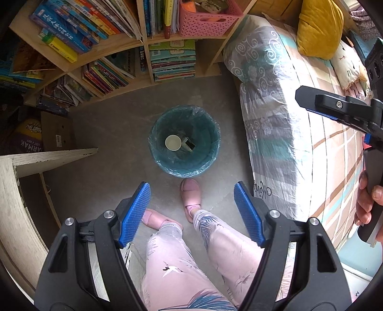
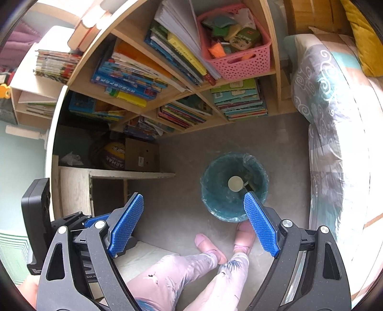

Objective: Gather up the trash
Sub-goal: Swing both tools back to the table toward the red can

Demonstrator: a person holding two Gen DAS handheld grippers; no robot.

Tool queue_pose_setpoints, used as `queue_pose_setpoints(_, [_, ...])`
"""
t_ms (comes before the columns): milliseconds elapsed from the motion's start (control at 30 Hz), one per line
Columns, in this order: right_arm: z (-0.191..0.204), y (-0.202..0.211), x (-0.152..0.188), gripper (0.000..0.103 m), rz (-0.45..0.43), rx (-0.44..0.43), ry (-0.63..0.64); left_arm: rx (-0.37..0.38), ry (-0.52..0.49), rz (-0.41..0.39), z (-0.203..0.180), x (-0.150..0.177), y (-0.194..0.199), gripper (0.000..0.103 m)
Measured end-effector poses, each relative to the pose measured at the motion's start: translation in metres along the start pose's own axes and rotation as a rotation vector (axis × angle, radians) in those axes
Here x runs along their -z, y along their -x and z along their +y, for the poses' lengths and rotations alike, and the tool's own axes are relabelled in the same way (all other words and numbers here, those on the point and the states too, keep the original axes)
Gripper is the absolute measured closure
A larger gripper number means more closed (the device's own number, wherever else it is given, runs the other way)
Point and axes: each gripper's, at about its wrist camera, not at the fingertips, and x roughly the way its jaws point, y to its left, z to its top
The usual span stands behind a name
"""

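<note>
A round bin with a teal plastic liner [image 1: 207, 130] stands on the grey floor; it also shows in the right wrist view [image 2: 216, 202]. Inside lie a white paper cup [image 1: 173, 142] [image 2: 235, 183] and a small dark item [image 1: 190, 144]. My left gripper [image 1: 191, 191] is open and empty, held high above the floor, short of the bin. My right gripper [image 2: 194, 199] is open and empty, also high, with the bin just past its right finger. The right gripper shows at the right edge of the left wrist view [image 1: 335, 107].
A wooden bookshelf [image 1: 143, 45] full of books, with a pink basket [image 1: 210, 19], stands behind the bin. A bed with patterned cover [image 1: 287, 107] lies at right. A white wooden shelf [image 1: 47, 158] and cardboard box [image 2: 142, 154] are at left. The person's legs and pink slippers [image 1: 190, 191] are below.
</note>
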Motion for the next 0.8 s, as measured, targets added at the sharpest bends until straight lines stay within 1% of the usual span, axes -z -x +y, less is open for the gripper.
queue_pose_setpoints(200, [0.021, 0.002, 0.001, 0.017, 0.008, -0.012, 0.072, -0.03, 0.034, -0.054, 0.011, 0.013, 0.021, 0.033])
queue_pose_setpoints(300, [0.04, 0.004, -0.001, 0.017, 0.004, -0.025, 0.124, -0.052, 0.07, -0.092, 0.021, 0.021, 0.036, 0.033])
queue_pose_setpoints(400, [0.064, 0.007, -0.006, 0.017, 0.0, -0.05, 0.184, -0.056, 0.12, -0.125, 0.034, 0.029, 0.051, 0.033])
queue_pose_setpoints(600, [0.128, 0.009, -0.024, 0.017, 0.005, -0.104, 0.336, -0.1, 0.232, -0.208, 0.065, 0.053, 0.091, 0.033])
queue_pose_setpoints(667, [0.156, 0.009, -0.03, 0.017, 0.008, -0.134, 0.392, -0.112, 0.279, -0.243, 0.079, 0.065, 0.108, 0.032])
queue_pose_setpoints(733, [0.187, 0.009, -0.035, 0.017, 0.009, -0.165, 0.456, -0.128, 0.331, -0.28, 0.092, 0.079, 0.124, 0.029])
queue_pose_setpoints(800, [0.215, 0.009, -0.036, 0.017, 0.014, -0.197, 0.515, -0.144, 0.387, -0.315, 0.107, 0.094, 0.14, 0.027])
